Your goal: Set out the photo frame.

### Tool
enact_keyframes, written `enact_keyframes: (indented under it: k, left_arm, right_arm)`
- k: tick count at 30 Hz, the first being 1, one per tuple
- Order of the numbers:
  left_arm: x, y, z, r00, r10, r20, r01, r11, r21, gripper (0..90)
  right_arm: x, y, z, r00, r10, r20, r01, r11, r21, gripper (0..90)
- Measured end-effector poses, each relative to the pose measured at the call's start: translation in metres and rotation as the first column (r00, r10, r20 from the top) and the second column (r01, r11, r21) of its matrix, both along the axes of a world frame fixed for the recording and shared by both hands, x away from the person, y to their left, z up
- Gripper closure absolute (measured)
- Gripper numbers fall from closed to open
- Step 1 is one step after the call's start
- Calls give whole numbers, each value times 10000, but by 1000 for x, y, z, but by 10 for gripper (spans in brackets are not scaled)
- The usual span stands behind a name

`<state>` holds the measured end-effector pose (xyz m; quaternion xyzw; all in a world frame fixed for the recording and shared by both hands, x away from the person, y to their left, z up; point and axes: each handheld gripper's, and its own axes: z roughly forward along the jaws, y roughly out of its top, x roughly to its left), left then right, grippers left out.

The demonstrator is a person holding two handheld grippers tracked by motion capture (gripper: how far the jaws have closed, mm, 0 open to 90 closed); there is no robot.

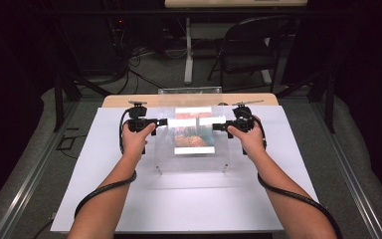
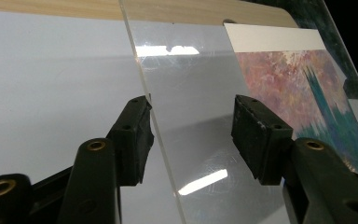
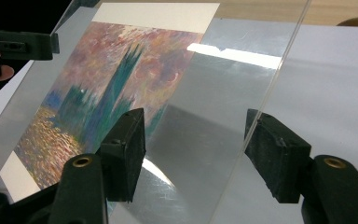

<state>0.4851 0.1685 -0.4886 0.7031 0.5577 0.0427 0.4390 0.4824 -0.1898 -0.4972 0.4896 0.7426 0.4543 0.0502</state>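
Acrylic sheet [image 1: 191, 144], clear, w/ painting print [image 1: 194, 130] beneath, is standing on short legs at centre of white table [image 1: 104, 199]. L gripper [image 2: 191, 135] & R gripper [image 3: 193, 154] are straddling its opposite side edges, jaws part-open, neither clamping yet.

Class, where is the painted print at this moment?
In the high view, the painted print lies mid-table under the clear acrylic sheet, between the left tongs and right tongs.
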Motion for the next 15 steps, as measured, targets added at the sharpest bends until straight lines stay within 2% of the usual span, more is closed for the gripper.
enact_keyframes:
  k: [6,15]
  left_arm:
    - [-9,3,9,9997,-86,226,86,10000,15,516]
    - [-24,5,21,9980,-152,607,154,9999,-25,554]
  right_arm:
    - [-9,1,8,9988,129,464,-120,9997,-197,383]
    - [-24,1,20,9960,227,869,-189,9988,-448,411]
